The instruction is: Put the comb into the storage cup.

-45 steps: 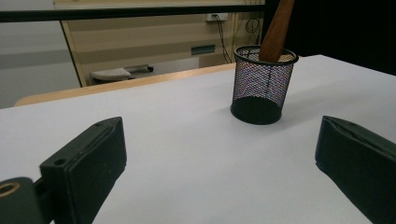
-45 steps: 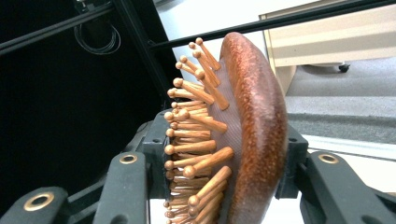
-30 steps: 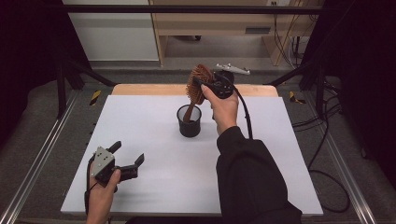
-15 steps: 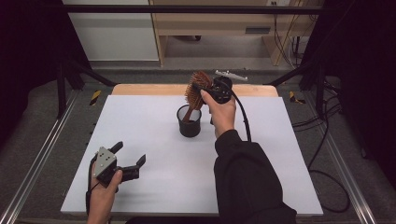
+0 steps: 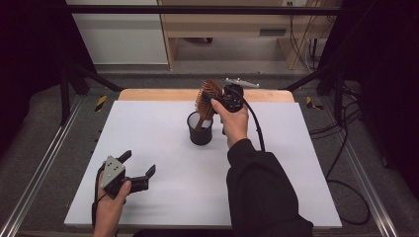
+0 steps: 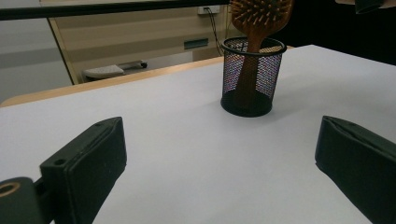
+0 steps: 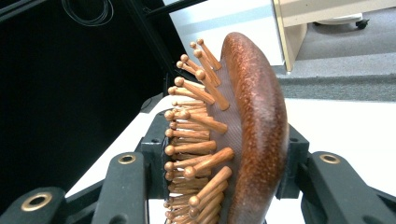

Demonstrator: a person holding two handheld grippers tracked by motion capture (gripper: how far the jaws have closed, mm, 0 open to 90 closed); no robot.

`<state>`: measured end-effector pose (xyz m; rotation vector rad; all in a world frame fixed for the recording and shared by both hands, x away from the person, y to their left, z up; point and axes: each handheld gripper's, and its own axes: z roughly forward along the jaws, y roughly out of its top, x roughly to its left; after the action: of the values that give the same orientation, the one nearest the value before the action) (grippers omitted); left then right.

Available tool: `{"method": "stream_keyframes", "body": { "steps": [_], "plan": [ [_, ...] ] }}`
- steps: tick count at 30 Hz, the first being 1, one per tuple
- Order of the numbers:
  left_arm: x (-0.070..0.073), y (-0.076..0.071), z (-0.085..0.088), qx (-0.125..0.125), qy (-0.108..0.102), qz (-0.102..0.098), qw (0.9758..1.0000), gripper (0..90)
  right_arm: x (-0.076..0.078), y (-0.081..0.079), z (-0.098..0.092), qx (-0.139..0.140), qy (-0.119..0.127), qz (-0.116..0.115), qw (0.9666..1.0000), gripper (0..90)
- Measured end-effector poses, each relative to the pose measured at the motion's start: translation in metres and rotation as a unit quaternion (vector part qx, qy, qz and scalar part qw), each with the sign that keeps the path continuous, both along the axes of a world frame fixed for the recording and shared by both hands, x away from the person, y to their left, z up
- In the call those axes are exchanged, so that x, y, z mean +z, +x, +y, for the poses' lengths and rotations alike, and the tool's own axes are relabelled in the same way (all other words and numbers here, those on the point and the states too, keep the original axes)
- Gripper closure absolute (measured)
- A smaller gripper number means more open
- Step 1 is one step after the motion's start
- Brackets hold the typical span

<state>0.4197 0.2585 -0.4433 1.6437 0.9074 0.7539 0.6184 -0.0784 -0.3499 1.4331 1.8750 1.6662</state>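
A wooden hairbrush (image 5: 208,98) with peg bristles stands handle-down in a black mesh cup (image 5: 200,129) at the middle back of the white table (image 5: 163,123). My right gripper (image 5: 217,99) is shut on the brush head, with the bristles (image 7: 196,140) against one jaw and the rounded back (image 7: 259,140) against the other. In the left gripper view the cup (image 6: 251,77) holds the brush handle (image 6: 250,70), tilted. My left gripper (image 5: 139,167) rests open near the front left of the table, its fingers (image 6: 91,163) wide apart with nothing between them.
A wooden strip (image 5: 158,94) runs along the table's back edge. Metal rails (image 5: 44,168) flank the table on both sides. Cables (image 5: 341,163) trail on the floor at the right. A pale cabinet (image 5: 237,24) stands beyond the table.
My right gripper has sunk a little with the brush, so the handle sits deeper in the cup. The left gripper has stayed where it was.
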Motion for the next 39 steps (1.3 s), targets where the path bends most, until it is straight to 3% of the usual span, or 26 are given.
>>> {"method": "stream_keyframes", "body": {
  "steps": [16, 39],
  "plan": [
    [0.0, 0.0, 0.0, -0.002, 0.001, -0.001, 1.0, 2.5, -0.004, 0.013, -0.003, -0.002, 0.004, 0.015, 0.9999, 48.9],
    [0.0, 0.0, -0.002, -0.007, 0.003, 0.001, 1.0, 2.5, -0.006, 0.021, -0.002, -0.007, -0.023, 0.013, 0.9996, 43.8]
  ]
}}
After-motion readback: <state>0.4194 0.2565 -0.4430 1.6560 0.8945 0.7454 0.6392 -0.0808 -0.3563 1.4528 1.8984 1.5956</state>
